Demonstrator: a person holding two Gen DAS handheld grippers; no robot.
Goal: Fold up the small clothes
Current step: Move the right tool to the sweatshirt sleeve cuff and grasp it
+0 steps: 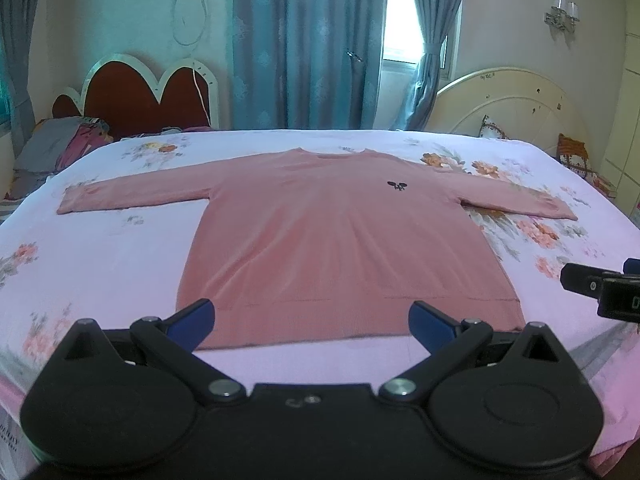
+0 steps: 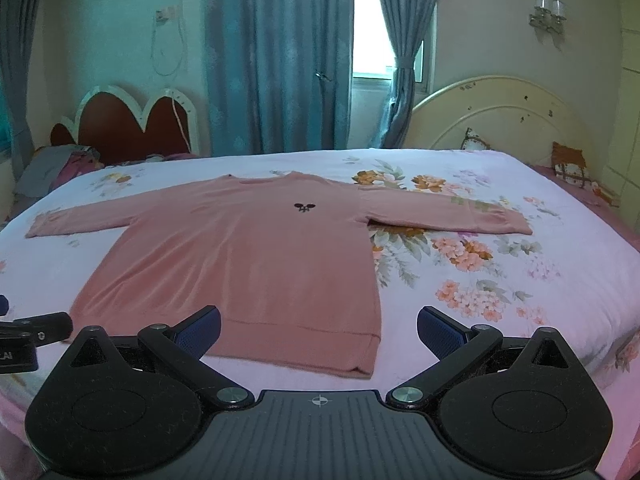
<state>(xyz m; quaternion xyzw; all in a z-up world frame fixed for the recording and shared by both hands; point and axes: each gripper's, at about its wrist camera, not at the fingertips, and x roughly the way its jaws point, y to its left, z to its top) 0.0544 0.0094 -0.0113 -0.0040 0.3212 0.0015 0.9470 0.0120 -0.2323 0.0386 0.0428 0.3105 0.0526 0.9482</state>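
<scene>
A pink long-sleeved sweater [image 1: 332, 240] [image 2: 248, 264] lies flat and face up on the bed, both sleeves spread out sideways, a small black emblem [image 1: 397, 187] on its chest. My left gripper [image 1: 312, 322] hovers open just before the hem, its blue pads wide apart with nothing between them. My right gripper [image 2: 318, 330] is open too, over the sweater's bottom right corner [image 2: 366, 362]. Each gripper shows at the edge of the other's view.
The bed carries a pale pink floral sheet [image 1: 120, 248] [image 2: 500, 280]. A red heart-shaped headboard [image 1: 140, 96] and piled clothes [image 1: 60, 144] stand at the far left, a cream headboard [image 2: 496, 116] with cushions at the right. Blue curtains [image 1: 304, 48] hang behind.
</scene>
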